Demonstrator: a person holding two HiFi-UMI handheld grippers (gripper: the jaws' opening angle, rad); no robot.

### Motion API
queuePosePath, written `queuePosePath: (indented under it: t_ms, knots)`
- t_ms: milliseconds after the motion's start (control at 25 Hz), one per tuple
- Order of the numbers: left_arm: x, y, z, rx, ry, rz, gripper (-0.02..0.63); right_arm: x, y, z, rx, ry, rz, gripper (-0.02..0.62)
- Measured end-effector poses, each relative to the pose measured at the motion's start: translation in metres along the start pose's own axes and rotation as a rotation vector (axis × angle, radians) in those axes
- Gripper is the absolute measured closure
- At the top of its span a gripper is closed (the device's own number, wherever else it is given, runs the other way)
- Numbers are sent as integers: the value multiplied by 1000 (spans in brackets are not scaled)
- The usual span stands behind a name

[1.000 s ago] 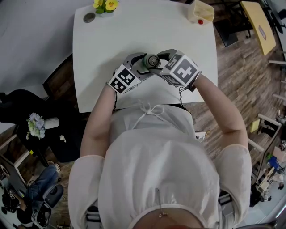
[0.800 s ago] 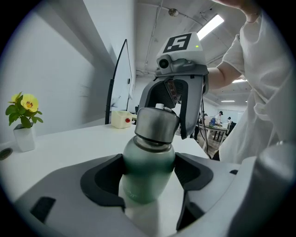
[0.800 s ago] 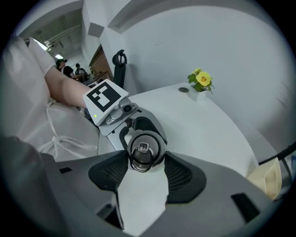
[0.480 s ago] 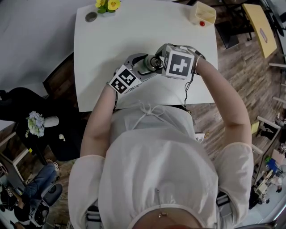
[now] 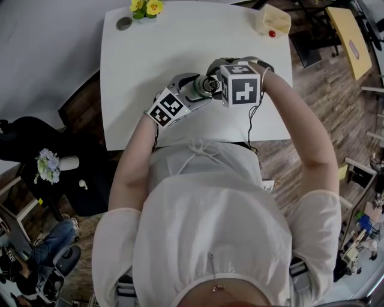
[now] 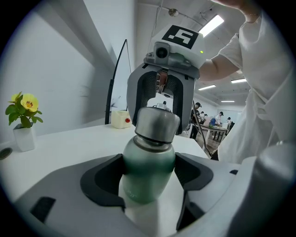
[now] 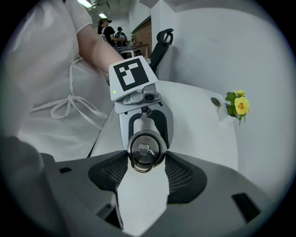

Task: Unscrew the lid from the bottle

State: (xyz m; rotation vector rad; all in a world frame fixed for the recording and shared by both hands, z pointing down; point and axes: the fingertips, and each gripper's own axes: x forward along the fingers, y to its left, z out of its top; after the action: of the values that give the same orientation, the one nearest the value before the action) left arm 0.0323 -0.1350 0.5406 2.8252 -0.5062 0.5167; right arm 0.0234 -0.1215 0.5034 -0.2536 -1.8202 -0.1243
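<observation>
A yellow flower (image 5: 146, 7) stands at the white table's (image 5: 138, 72) far edge, at eleven o'clock from the bottle (image 6: 148, 162). The left gripper (image 5: 191, 91) reaches in from eight o'clock and clamps the green body, roughly upright over mid-table. The right gripper (image 7: 145, 158) points steeply down, its jaws closed on the steel lid (image 7: 143, 147). A cream box (image 5: 272, 19) sits at one o'clock.

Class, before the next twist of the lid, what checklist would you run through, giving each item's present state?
1. Body of bottle clamped by left gripper: ok.
2. Both sides of lid gripped by right gripper: ok.
3. Lid free of the neck: not ok, it sits on it.
4. Thread loosened: cannot tell.
5. The flower pot and box far from both hands: ok.
</observation>
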Motion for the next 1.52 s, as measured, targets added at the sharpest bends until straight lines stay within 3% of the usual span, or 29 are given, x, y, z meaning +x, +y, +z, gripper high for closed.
queuePosePath:
  t_ms: [160,360,480,680,840,1040,1520]
  knots:
    - [0,-1,0,-1,-1,-1,241,-1,0,-1,154,-62,-40,328]
    - [-1,0,1,-3,-14,0,241,-6,0,3,441,-258,-25,279]
    - [-2,-1,1,-4,-27,-1,241,-6,-6,5,594,-319,-58,278]
    - [-1,0,4,-1,-61,3,241,-3,-12,8,673,-329,-124,327]
    - [0,2,3,5,-65,12,241,-2,-11,8,627,-314,-152,328]
    - [-1,1,1,3,-66,4,241,0,-10,9,499,-272,-116,328]
    - [0,1,1,8,-58,-8,241,4,0,16,3,-22,70,328]
